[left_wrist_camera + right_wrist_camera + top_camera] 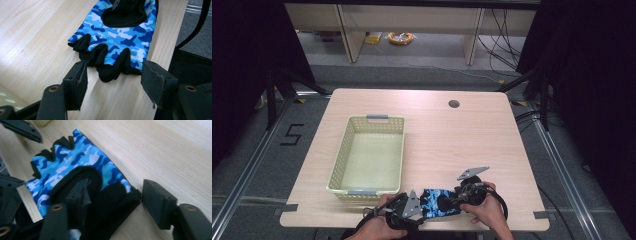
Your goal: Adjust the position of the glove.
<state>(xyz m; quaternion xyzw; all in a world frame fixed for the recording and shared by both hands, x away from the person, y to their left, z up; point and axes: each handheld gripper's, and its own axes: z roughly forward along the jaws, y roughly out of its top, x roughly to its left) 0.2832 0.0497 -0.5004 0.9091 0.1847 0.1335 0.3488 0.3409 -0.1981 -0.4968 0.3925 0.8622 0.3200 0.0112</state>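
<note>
Jaws of the left gripper (113,78) stand spread about the finger ends of the blue camouflage glove (120,32); the right gripper (112,195) straddles its black cuff, seemingly unpinched. It lies at the worktop's (452,135) near edge, basket (341,159) beyond.

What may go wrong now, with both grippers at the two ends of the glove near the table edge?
1. The glove lies close to the near edge of the table; a push might slide it off.
2. The left gripper straddles only the thin black finger stubs, so its jaws may close on little fabric and slip.
3. The right gripper may also pinch just one layer at the cuff.
</note>
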